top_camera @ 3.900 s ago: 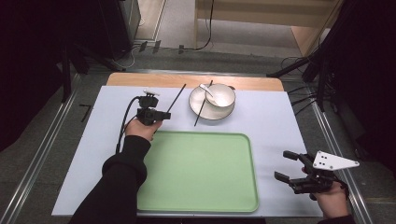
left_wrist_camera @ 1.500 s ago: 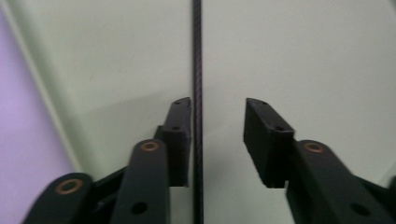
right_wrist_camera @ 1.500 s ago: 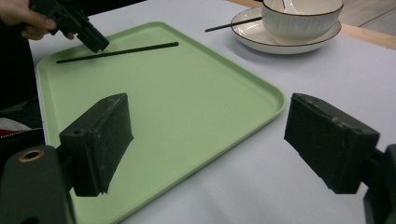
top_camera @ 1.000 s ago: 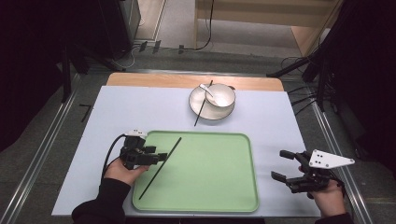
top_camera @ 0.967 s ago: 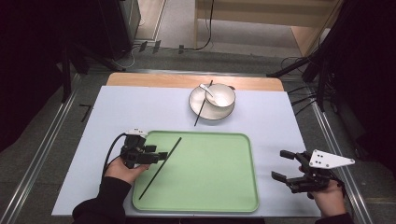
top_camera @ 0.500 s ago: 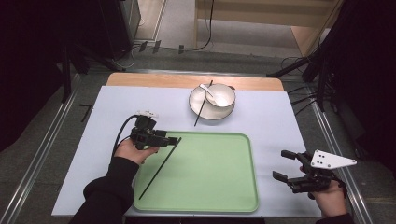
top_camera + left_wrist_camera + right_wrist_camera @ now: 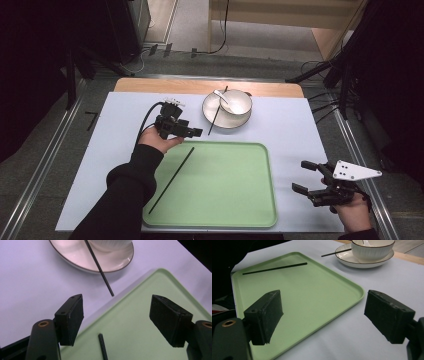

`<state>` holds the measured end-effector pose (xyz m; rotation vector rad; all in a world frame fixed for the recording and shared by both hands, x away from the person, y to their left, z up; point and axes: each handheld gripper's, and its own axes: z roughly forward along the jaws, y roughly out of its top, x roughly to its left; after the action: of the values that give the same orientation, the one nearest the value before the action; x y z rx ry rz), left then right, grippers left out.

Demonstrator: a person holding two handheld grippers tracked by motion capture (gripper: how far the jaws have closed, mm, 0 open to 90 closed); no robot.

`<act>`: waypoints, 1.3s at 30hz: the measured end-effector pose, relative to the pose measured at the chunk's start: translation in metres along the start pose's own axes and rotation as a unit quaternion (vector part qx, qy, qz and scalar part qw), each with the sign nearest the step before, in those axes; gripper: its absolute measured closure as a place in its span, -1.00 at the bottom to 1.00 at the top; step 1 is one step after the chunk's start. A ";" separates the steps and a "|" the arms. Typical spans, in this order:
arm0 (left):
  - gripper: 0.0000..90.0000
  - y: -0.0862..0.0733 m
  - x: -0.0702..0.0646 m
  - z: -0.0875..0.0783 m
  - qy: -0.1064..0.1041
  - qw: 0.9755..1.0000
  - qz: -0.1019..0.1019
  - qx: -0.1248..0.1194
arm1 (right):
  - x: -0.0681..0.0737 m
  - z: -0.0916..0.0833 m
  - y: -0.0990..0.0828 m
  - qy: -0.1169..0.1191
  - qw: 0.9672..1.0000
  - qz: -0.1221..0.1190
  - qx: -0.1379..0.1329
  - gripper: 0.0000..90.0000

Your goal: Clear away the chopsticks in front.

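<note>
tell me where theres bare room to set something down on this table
Most of the green tray is bare, right of the black chopstick lying along its left side. The white table is bare left of the tray, and between the tray and the right gripper. It is crowded at the far edge: plate, bowl, second chopstick, left gripper.

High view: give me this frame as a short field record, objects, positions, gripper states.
surface: white table sheet
tray: green tray, near centre
chopstick 1: loose chopstick lying diagonally in tray's left part
chopstick 2: second chopstick leaning on plate, tip on sheet
plate: saucer beyond the tray, bowl on it
spoon: white spoon in bowl
left gripper: open, holds nothing, above tray's far-left corner
right gripper: open, holds nothing, right of tray
</note>
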<state>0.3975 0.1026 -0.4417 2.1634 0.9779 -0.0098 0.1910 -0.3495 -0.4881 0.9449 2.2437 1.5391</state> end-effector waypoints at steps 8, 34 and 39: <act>-0.34 0.026 -0.006 0.028 0.014 1.000 0.024 0.016 | 0.000 0.000 0.000 0.001 1.000 0.002 -0.002 -0.66; 0.21 0.060 0.016 0.112 0.057 0.997 -0.018 0.048 | -0.003 -0.003 -0.002 0.000 1.000 0.007 -0.005 -0.66; 0.39 0.058 0.021 0.121 0.061 0.996 -0.040 0.053 | -0.003 -0.002 -0.002 0.000 1.000 0.005 -0.004 -0.66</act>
<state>0.4832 0.0145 -0.4982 2.2414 1.1559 0.0344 0.1913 -0.3538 -0.4898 0.9543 2.2341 1.5513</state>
